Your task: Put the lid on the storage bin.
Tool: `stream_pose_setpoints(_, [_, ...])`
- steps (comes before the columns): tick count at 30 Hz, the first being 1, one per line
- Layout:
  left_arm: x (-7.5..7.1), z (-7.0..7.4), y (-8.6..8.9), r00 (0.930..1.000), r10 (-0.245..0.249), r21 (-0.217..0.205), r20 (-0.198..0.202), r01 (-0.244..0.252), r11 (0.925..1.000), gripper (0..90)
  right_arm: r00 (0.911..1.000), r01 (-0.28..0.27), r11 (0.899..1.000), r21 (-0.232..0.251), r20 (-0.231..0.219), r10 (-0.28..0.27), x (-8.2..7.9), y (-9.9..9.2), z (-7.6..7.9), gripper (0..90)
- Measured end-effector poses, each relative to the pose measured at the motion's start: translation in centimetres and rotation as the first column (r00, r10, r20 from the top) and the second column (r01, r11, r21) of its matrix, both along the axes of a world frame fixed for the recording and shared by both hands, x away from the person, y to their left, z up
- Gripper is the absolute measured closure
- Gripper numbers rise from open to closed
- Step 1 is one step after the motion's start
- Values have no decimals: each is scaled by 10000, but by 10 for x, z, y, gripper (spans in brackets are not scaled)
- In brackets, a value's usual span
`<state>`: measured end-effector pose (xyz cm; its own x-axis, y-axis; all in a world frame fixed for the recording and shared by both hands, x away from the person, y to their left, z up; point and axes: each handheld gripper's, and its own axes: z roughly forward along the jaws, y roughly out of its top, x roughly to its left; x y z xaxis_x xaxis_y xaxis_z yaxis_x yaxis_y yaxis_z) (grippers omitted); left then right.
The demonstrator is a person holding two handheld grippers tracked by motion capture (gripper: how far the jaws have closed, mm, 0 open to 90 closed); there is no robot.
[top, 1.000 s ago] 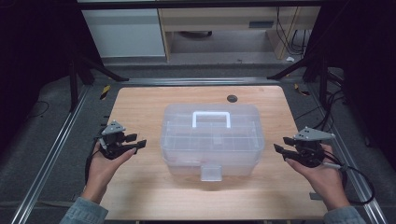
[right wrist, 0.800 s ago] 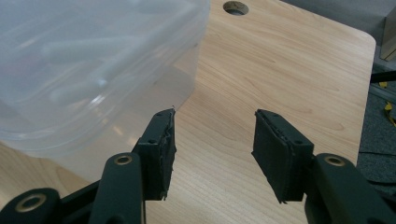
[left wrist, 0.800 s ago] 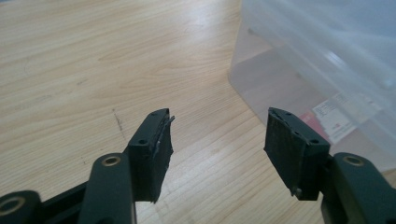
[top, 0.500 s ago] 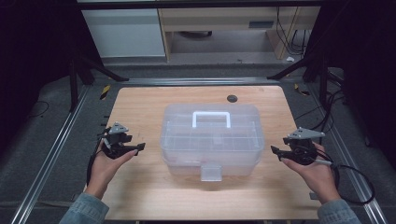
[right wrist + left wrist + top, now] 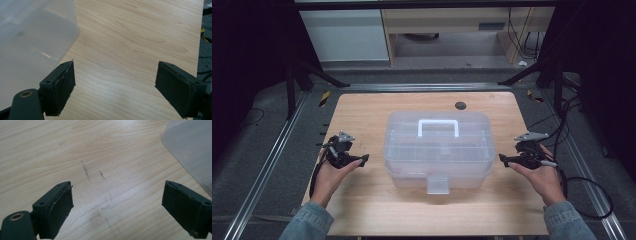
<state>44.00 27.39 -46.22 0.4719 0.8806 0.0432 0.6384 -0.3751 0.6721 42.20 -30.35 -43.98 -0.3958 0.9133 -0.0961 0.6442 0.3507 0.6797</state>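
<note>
A clear plastic storage box (image 5: 438, 150) with a white handle (image 5: 438, 127) and a front latch (image 5: 438, 184) stands in the middle of the wooden table (image 5: 377, 205). My left gripper (image 5: 362, 159) hovers to the left of the box, open, with bare wood between its jaws (image 5: 117, 202). A corner of the box (image 5: 192, 152) shows at the upper right of the left gripper view. My right gripper (image 5: 503, 159) sits just right of the box, open and holding nothing (image 5: 115, 90). The box wall (image 5: 32, 45) fills the left side of the right gripper view.
A small black round disc (image 5: 460, 105) lies on the table behind the box. Metal rails (image 5: 267, 170) run along both sides of the table. Cables (image 5: 587, 185) trail from the right gripper. Cabinets (image 5: 347, 35) stand beyond the far edge.
Both grippers have drifted slightly inward towards the box sides, the right one most. The box has not moved.
</note>
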Motion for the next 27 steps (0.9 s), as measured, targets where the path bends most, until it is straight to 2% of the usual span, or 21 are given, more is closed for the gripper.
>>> stream_pose_setpoints(6, [12,-9,2,9998,78,255,-156,-74,9996,68,9988,478,9986,-204,-136,-481,18,-3,-11,153])
stream_pose_setpoints(8, [17,-12,4,9996,160,161,-253,-156,9997,60,9981,587,9981,-165,-179,-590,24,-4,-14,148])
stream_pose_setpoints(11, [23,-18,6,9985,307,109,-464,-302,9995,60,9974,684,9970,-360,-209,-692,32,-4,-19,151])
stream_pose_setpoints(15, [31,-23,8,9964,722,172,-435,-715,9973,60,9949,996,9947,-260,-102,-999,42,-8,-24,157])
stream_pose_setpoints(17, [35,-26,6,9962,770,164,-397,-764,9969,60,9933,1153,9933,96,-117,-1152,45,-9,-25,175])
stream_pose_setpoints(21, [40,-31,5,9956,924,208,-148,-921,9955,60,9908,1350,9908,-11,-55,-1350,54,-11,-29,192])
stream_pose_setpoints(24, [45,-37,8,9919,1262,22,-128,-1262,9920,60,9884,1514,9884,92,-133,-1513,61,-14,-34,225])
stream_pose_setpoints(27, [49,-41,8,9895,1437,28,-120,-1437,9896,60,9873,1585,9871,228,-98,-1584,69,-17,-37,244])
